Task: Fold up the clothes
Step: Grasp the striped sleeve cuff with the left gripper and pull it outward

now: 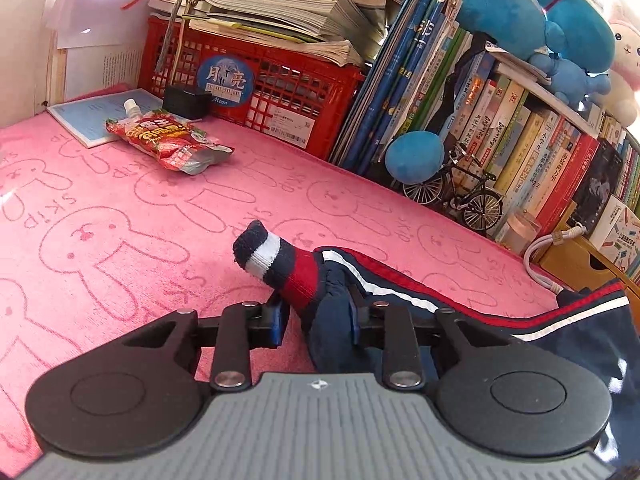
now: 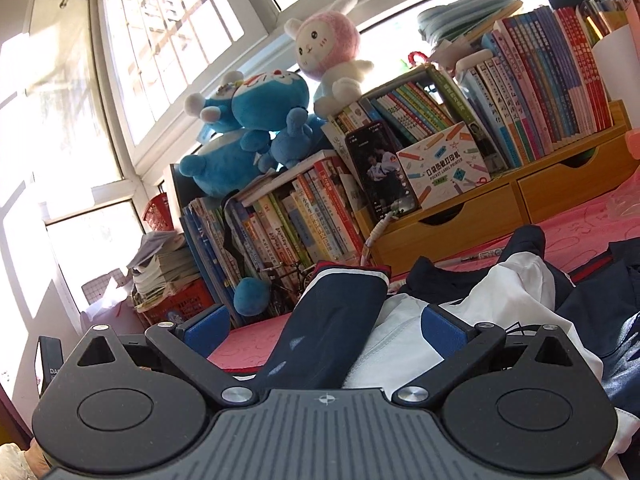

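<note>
worktop cover (image 1: pixel 120 208): pink terry towel, looped pile, woven rabbit outlines and "SKIP" lettering.
jacket (image 1: pixel 400 284): navy track top, smooth woven shell, red and white stripe down the sleeve. It lies across the worktop at the right, the sleeve reaching left.
cuff (image 1: pixel 276 258): ribbed knit with navy, white and red bands, standing up off the towel in a tube.
lining (image 2: pixel 480 320): white, smooth, bunched in soft folds in the right wrist view, with navy fabric around it.
left gripper (image 1: pixel 318 318): blue pads drawn close and clamped on the navy sleeve fabric just behind the cuff.
right gripper (image 2: pixel 320 330): blue pads stand wide apart. A navy sleeve panel and the white lining lie between them; neither pad presses on cloth.
crate (image 1: pixel 280 88): red plastic lattice, round blue sticker on the front, loose stacks of paper and booklets piled on top.
pouch (image 1: pixel 168 146): red foil spout pouch, crinkled, flat on the towel near the crate, partly on a pale blue booklet (image 1: pixel 92 120).
wooden organiser (image 2: pixel 520 200): two drawers with scooped pulls, rows of upright books on top.
books (image 1: pixel 500 140): upright spines along the back edge, blue plush toys (image 1: pixel 520 12) on top.
model bicycle (image 1: pixel 456 192): small, metal, black, in front of the books.
</note>
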`<action>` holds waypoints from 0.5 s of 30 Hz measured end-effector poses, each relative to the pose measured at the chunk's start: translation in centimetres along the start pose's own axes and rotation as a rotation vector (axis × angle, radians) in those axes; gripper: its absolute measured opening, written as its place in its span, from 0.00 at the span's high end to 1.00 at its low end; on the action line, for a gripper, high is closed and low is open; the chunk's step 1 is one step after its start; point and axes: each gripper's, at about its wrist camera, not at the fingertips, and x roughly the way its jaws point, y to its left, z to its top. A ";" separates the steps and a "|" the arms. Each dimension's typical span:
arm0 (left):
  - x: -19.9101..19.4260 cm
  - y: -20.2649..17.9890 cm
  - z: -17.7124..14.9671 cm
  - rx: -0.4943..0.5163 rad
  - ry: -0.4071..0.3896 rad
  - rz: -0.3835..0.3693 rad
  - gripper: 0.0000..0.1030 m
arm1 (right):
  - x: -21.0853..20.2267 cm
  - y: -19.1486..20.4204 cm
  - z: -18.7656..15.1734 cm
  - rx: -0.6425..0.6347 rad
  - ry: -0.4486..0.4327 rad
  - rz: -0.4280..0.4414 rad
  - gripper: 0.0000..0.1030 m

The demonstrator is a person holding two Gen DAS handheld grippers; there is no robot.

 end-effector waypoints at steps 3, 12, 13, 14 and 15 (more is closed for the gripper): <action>-0.4 0.9 2.4 0.039 -0.049 0.056 0.76 | 0.3 0.2 0.2 -0.013 0.023 -0.017 0.00; 0.1 2.9 17.1 0.368 -0.377 0.369 0.77 | 8.5 7.8 1.0 -0.338 0.396 -0.108 0.00; 0.8 3.4 17.9 0.391 -0.388 0.401 0.77 | 10.0 9.1 0.6 -0.381 0.425 -0.099 0.00; 1.7 3.9 18.3 0.413 -0.382 0.432 0.77 | 11.3 10.1 0.1 -0.417 0.444 -0.094 0.00; 2.6 4.4 18.7 0.435 -0.376 0.464 0.77 | 12.7 11.2 -0.4 -0.445 0.467 -0.084 0.00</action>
